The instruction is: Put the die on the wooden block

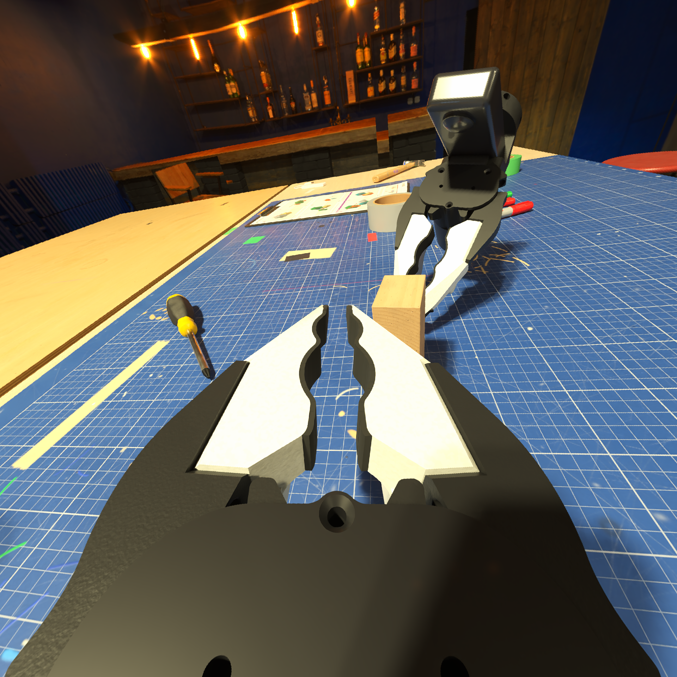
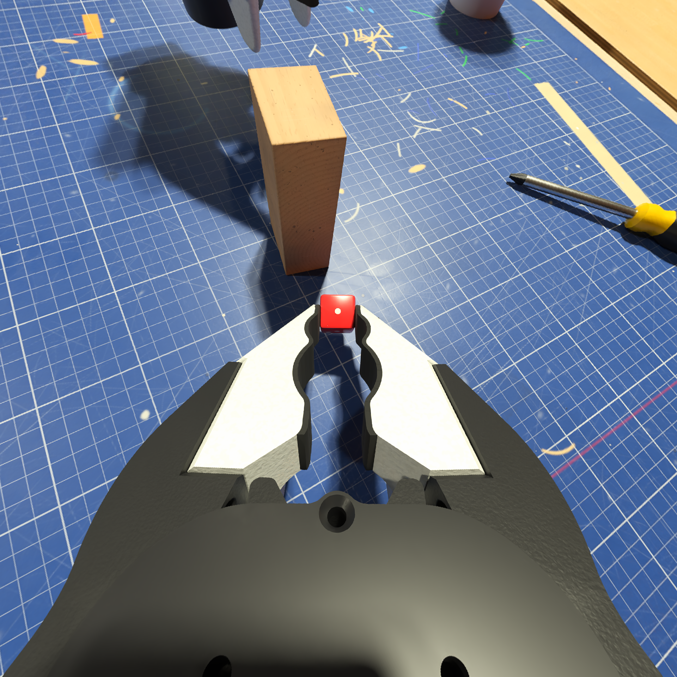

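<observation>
Die [image 2: 337,312] pinched between right gripper [image 2: 337,318] fingertips — just short of wooden block [image 2: 298,157]

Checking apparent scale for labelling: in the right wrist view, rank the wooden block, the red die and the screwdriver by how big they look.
1. Wooden block, clearly largest.
2. Screwdriver, cut off at the edge, so its full size is unsure.
3. Die, smallest, though nearest the camera.

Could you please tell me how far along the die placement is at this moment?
Done: the right gripper has closed on the red die. In hand: the die sits just short of the upright wooden block. Left: lifting it onto the block's bare top. The left gripper is empty.
</observation>
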